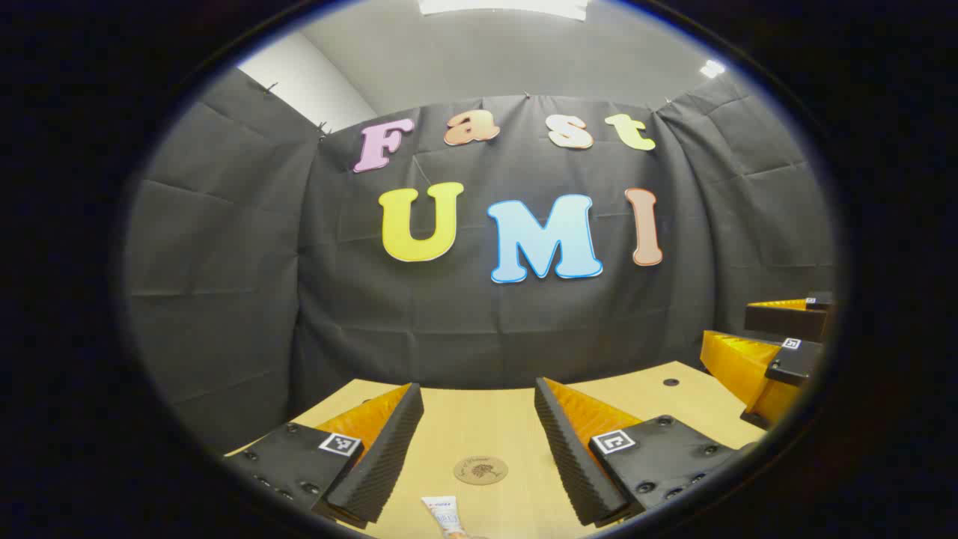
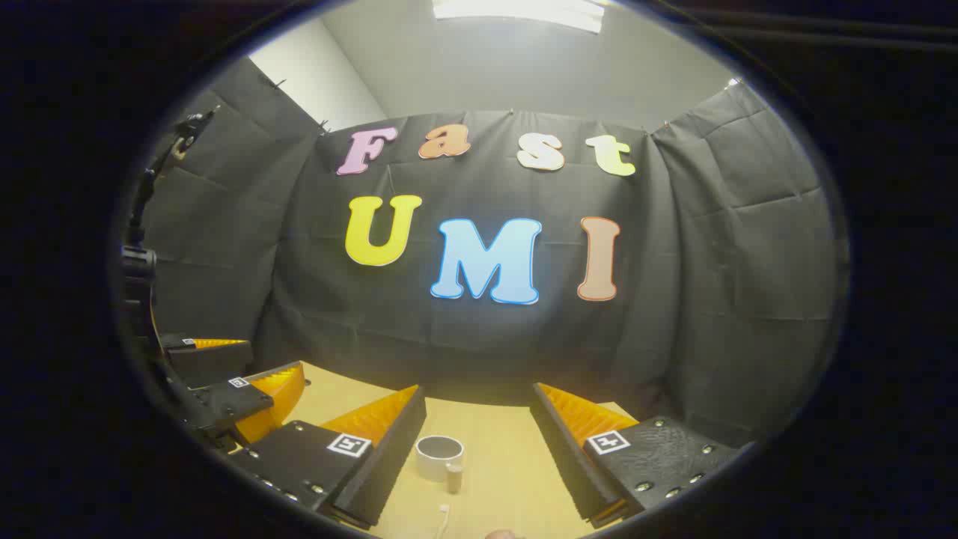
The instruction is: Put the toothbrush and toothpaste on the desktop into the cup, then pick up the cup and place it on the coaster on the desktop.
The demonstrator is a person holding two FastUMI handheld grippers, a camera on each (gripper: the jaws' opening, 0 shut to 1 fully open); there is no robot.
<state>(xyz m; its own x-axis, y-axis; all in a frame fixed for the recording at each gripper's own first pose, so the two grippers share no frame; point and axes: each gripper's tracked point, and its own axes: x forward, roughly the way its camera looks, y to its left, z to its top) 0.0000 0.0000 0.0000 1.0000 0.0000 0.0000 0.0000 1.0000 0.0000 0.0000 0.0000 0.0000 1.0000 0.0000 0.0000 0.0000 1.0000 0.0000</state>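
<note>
In the left gripper view my left gripper (image 1: 479, 427) is open above the wooden desktop (image 1: 486, 423). A round brown coaster (image 1: 480, 470) lies on the wood between its fingers, and the end of a white toothpaste tube (image 1: 443, 513) pokes in at the bottom edge. My right gripper (image 2: 479, 430) is open in the right gripper view, with a white cup (image 2: 440, 457) standing upright below it, handle toward me. A thin white toothbrush end (image 2: 443, 516) lies just in front of the cup. Nothing is held by either gripper.
The other gripper (image 1: 778, 352) shows at the right edge of the left gripper view and again as the other gripper (image 2: 224, 382) at the left edge of the right gripper view. Black cloth closes the booth behind the desktop's far edge. A small dark hole (image 1: 670, 382) marks the wood.
</note>
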